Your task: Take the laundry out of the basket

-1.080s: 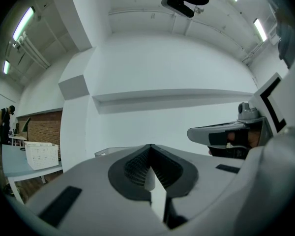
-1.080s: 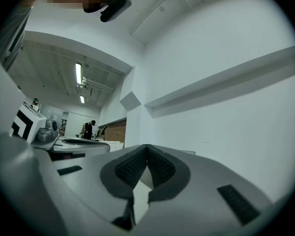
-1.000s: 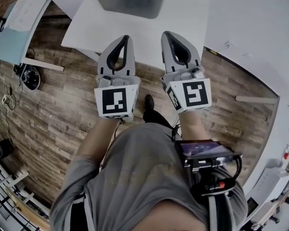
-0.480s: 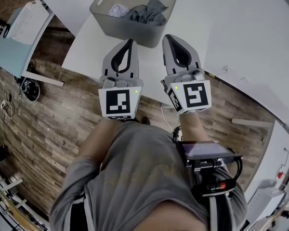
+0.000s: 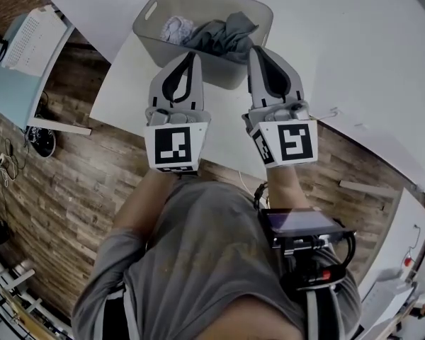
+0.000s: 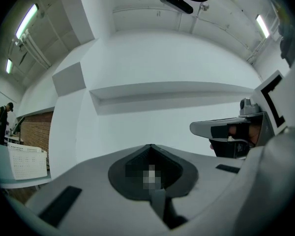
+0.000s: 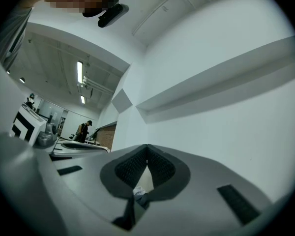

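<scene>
Basket (image 5: 227, 74) holds grey clothes (image 5: 223, 35) — white piece (image 5: 176, 28).

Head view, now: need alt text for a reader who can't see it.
Seen from steeply above, a person holds the left gripper and right gripper side by side, jaws together, pointing at a grey basket on a white table. Grey laundry and a pale patterned piece lie inside the basket.

Head downward; gripper views toward wall (image 6: 162, 58)
</scene>
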### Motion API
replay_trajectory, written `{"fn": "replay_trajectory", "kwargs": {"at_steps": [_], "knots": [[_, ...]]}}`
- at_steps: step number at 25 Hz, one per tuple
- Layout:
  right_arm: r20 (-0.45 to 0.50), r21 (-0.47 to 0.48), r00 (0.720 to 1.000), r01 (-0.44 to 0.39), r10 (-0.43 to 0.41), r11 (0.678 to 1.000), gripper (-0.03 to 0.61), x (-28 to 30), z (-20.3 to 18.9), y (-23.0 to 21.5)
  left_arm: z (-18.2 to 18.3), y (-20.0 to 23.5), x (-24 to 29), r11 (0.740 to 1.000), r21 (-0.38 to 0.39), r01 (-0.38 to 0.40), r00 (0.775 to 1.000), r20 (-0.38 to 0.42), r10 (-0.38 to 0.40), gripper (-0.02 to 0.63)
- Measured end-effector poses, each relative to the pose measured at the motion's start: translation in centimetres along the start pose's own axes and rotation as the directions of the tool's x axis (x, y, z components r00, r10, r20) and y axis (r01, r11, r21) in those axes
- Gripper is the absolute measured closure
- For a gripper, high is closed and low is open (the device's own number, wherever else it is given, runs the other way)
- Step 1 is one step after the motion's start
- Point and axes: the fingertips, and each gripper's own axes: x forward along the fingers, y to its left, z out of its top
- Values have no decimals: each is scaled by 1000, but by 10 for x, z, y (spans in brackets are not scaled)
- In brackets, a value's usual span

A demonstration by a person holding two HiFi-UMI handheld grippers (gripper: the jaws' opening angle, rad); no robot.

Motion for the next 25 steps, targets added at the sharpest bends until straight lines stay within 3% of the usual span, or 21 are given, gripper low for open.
{"fn": "replay_trajectory", "kwargs": {"at_steps": [5,13,25], "knots": [[-31,-3,999,43,-43,999,571,40,-9,-6,-4,27,38,999,-10,44,999,-20,-44,607],[-71,-32,991,109,-111,994,571,97,-17,-23,10,56,98,992,-21,126,992,13,-126,607],[-200,-14,975,98,-99,995,549,148,-73,-30,-2,80,160,970,-136,200,979,-3,-202,607]]}}
